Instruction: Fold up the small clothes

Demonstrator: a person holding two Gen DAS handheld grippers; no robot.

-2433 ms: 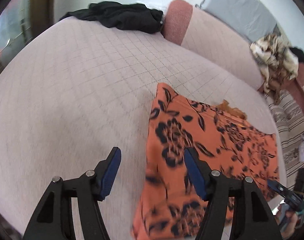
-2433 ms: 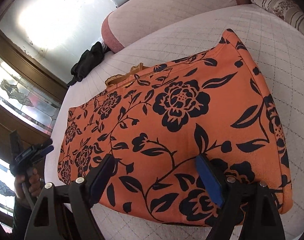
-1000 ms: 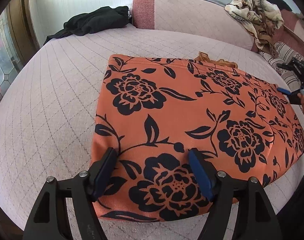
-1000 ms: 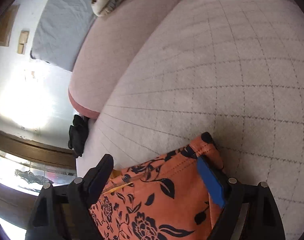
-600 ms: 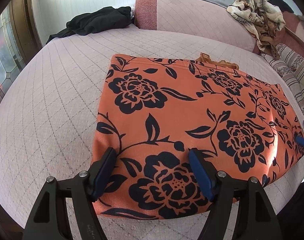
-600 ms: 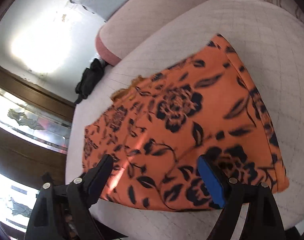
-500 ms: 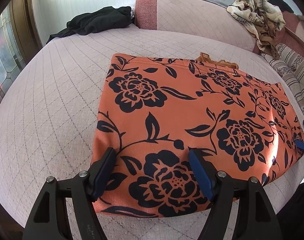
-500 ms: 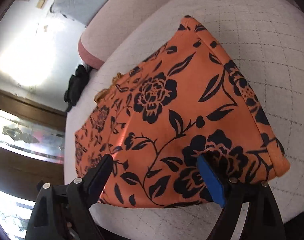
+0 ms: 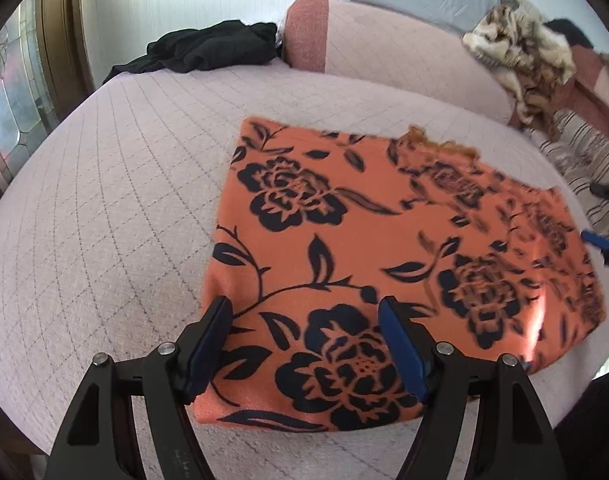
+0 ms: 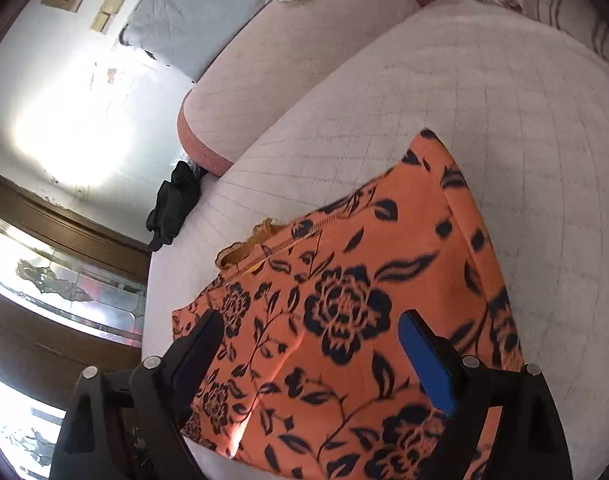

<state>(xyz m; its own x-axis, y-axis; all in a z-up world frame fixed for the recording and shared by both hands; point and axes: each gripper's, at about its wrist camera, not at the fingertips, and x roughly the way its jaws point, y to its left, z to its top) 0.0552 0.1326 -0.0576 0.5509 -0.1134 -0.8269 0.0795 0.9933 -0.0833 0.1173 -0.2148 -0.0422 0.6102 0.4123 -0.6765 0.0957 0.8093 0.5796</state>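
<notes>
An orange garment with black flowers (image 9: 384, 240) lies folded flat in a rectangle on the quilted pink bed (image 9: 104, 200). My left gripper (image 9: 304, 308) hovers open over its near left corner, and the pads grip no cloth. In the right wrist view the same garment (image 10: 344, 320) runs under my right gripper (image 10: 310, 320). Its jaws are opening wide above the cloth, with nothing pinched between them. The blue pad of my right gripper (image 9: 596, 240) shows at the garment's right edge in the left wrist view.
A black garment (image 9: 212, 46) lies at the bed's far left by a pink bolster (image 9: 384, 52). A crumpled patterned cloth (image 9: 520, 52) and a striped fabric (image 9: 584, 152) sit at the right. A grey pillow (image 10: 200, 12) leans behind. A wooden window frame (image 10: 64, 232) is at the left.
My right gripper left the garment's far right corner, swung back over the near edge, and now sits over its right side. My left gripper stayed put. The garment has not shifted.
</notes>
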